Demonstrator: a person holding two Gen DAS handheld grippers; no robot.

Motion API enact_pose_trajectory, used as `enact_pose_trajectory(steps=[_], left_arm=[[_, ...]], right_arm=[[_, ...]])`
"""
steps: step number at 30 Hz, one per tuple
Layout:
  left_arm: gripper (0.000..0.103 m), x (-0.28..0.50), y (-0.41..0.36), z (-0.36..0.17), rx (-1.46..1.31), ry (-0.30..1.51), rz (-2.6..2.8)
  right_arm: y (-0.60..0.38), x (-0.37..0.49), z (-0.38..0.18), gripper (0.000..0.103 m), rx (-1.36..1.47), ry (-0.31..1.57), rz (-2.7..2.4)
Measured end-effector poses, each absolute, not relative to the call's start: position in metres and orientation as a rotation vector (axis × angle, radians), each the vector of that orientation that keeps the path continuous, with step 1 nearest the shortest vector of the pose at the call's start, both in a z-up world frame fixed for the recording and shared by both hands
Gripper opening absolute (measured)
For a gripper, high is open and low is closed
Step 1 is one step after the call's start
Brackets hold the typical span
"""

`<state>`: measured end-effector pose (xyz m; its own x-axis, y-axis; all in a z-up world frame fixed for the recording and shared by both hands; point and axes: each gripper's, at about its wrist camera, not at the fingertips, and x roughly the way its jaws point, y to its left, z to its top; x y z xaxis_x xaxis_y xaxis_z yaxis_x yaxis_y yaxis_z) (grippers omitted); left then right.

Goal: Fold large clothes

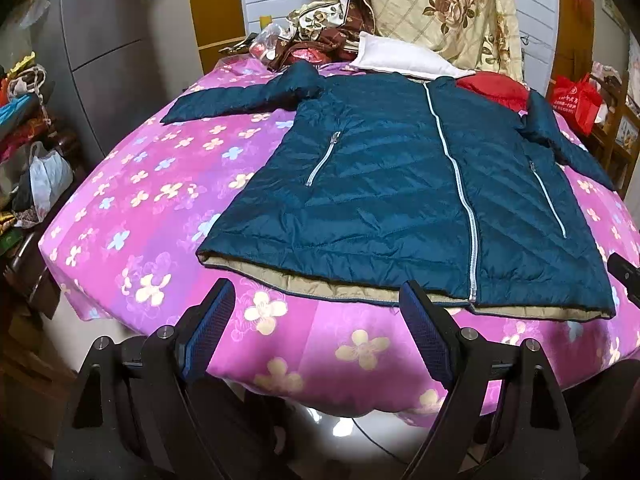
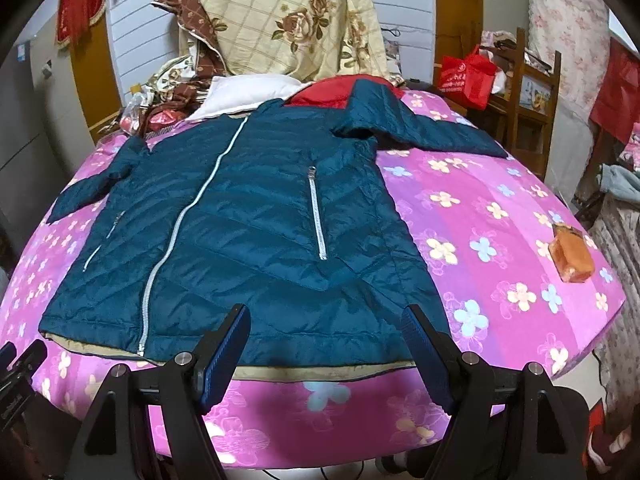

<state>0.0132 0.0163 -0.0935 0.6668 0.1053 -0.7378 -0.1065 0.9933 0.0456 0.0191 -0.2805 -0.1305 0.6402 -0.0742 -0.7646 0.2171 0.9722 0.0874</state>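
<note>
Nearest, my left gripper point(image 1: 316, 300) and right gripper point(image 2: 326, 326) hang with jaws apart, holding nothing, at the hem of the teal jacket point(image 1: 400, 184), spread flat on the bedspread point(image 1: 160, 200), sleeves out, ready for folding.

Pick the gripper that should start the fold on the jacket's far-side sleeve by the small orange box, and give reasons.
Right. The right gripper hangs open at the hem of the teal jacket, on the side of that sleeve. The left gripper sits nearer the other sleeve.
</note>
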Motion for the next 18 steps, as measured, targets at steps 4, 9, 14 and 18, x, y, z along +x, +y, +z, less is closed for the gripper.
enact_pose_trajectory(steps=[4,9,14,18], left_arm=[[0.084,0.018,0.023,-0.095,-0.012,0.840,0.124],[0.084,0.048,0.063,-0.095,-0.120,0.844,0.141],[0.084,0.086,0.111,-0.114,-0.213,0.878,0.146],[0.084,0.113,0.136,-0.134,-0.304,0.936,0.062]], right_arm=[[-0.298,0.023,-0.136,0.076,0.198,0.877,-0.199],[-0.349,0.029,-0.144,0.076,0.181,0.874,-0.330],[-0.412,0.031,-0.173,0.076,0.364,0.955,-0.353],[-0.414,0.040,-0.185,0.076,0.429,0.977,-0.242]])
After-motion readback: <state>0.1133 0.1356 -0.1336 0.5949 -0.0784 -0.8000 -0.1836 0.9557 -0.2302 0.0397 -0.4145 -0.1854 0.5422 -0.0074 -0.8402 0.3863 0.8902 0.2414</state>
